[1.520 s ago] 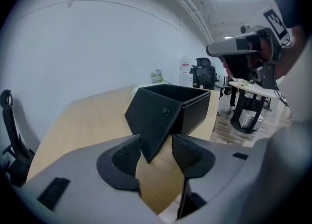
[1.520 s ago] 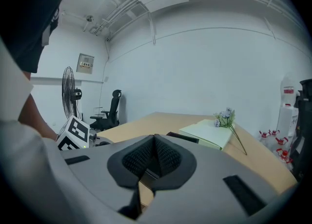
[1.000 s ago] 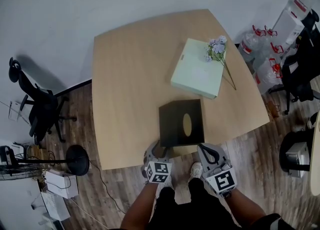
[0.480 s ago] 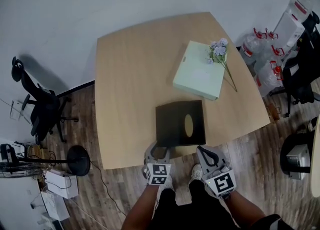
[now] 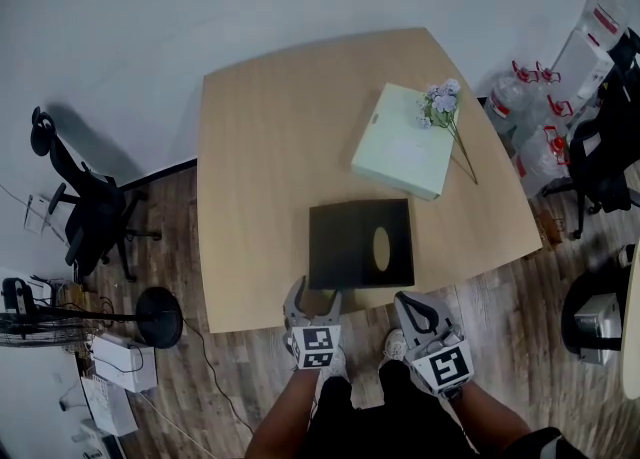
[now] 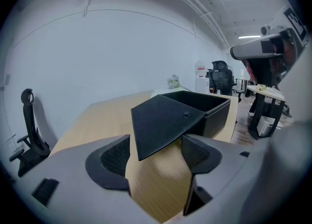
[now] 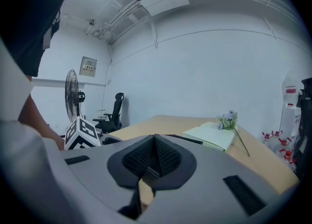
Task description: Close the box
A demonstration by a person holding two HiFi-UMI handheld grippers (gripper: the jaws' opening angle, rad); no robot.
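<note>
Pale wood-grain bench point(image 5: 260, 147) against a bare white wall, plank floor all round it, an office chair point(image 5: 80, 217) off to the left. At the bench's near edge stands the black box point(image 5: 345, 242), just ahead of the person's two claws.

The left claw point(image 6: 156, 157) has just been opening. A moment ago it pinched the corner of the box's flap point(image 6: 163, 120), which then hung steeply down the front. Now its ribbed pads stand spread, with the flap's pointed corner between them and neither pad pressing on it. The flap has come up to nearly level, jutting out from the box's front rim over the bench. It looks released partway: the box is not yet closed, since its dark inside still shows open behind the flap in the left gripper view. The flap likely needs a push or a fresh grip to fold over.

The right claw point(image 7: 154, 157) is pressed together on nothing, held off the bench edge beside the left.

The flap is a thin, stiff, matte sheet with a small round stud near its hinge side; the box walls are straight and equally matte. Well behind lie a flat pale-green case point(image 5: 405, 152) and a sprig of lilac flowers point(image 5: 440, 102) across its far corner.
</note>
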